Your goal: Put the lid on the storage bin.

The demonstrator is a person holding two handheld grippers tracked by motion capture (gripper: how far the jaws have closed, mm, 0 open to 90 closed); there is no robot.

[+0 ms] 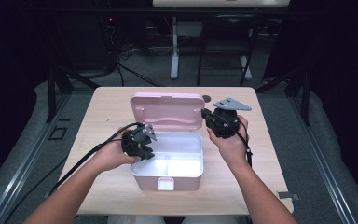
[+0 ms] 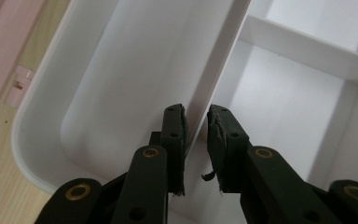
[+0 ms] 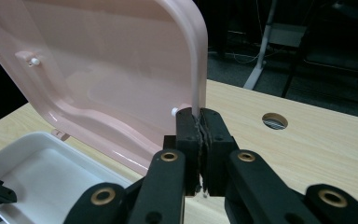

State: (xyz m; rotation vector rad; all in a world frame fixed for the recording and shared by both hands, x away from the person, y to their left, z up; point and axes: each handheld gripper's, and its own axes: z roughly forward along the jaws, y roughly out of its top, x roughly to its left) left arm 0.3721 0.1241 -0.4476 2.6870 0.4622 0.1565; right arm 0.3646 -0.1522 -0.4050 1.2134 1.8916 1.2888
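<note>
A pink box (image 1: 145, 179) stands mid-table with its lid (image 1: 168, 109) raised upright at the back. Inside it sits a white divided tray (image 1: 190, 169). My left gripper (image 1: 144, 151) reaches down into the tray's left side. Its jaws (image 2: 196, 116) straddle a thin white wall (image 2: 219, 60) of the tray and stand slightly apart from it, open. My right gripper (image 1: 207, 116) is at the lid's right edge. Its jaws (image 3: 198, 114) are shut on the rim of the pink lid (image 3: 98, 70), above the white tray (image 3: 42, 158).
The light wooden table (image 1: 107, 107) has a round cable hole (image 3: 275, 121) behind the lid's right corner. Dark floor, desk legs and cables lie beyond the far edge. Both forearms come in from the near edge.
</note>
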